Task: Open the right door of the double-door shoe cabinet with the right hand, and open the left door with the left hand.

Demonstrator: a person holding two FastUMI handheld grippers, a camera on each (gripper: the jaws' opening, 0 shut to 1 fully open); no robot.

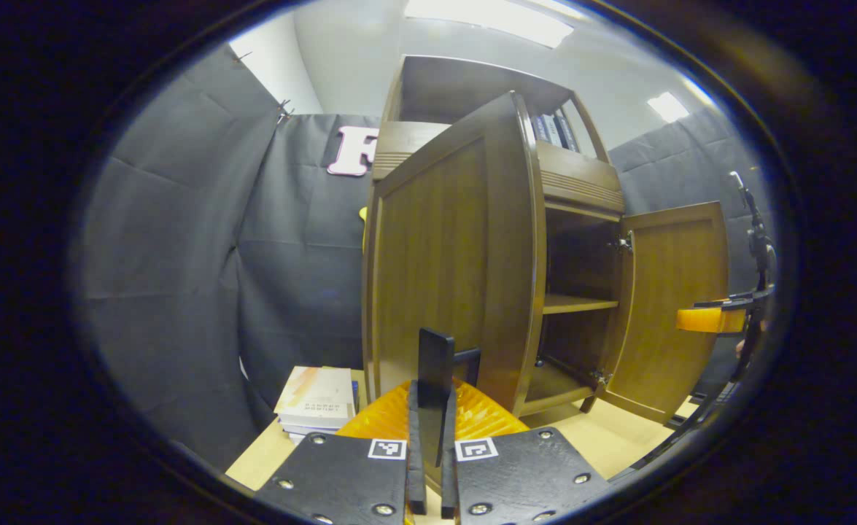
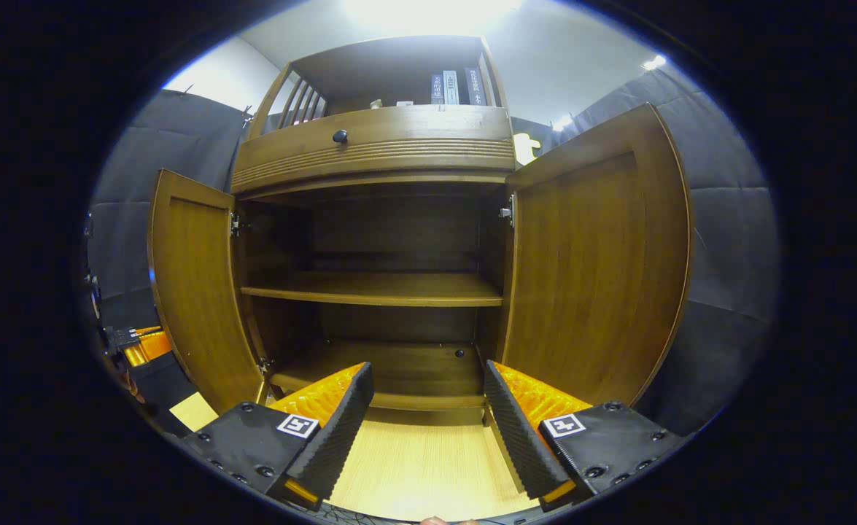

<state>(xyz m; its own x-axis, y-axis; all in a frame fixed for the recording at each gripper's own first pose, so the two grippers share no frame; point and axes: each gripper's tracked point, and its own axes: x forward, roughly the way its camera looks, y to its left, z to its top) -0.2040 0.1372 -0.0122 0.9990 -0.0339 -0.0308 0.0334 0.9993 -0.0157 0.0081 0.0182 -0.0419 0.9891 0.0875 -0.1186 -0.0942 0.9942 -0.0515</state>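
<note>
Both doors of the shoe cabinet [image 2: 377,146] swung open, left door's handle [image 1: 437,368] pinched by left hand-held gripper [image 1: 430,437], right hand-held gripper [image 2: 424,430] spread wide, nothing held, above the tabletop [image 2: 428,467]

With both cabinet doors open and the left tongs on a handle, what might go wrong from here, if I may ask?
1. The left tongs are shut on the left door's handle; pulling away before letting go could strain the hinges.
2. The stack of books lies close beside the left door; a wider swing might hit it.
</note>
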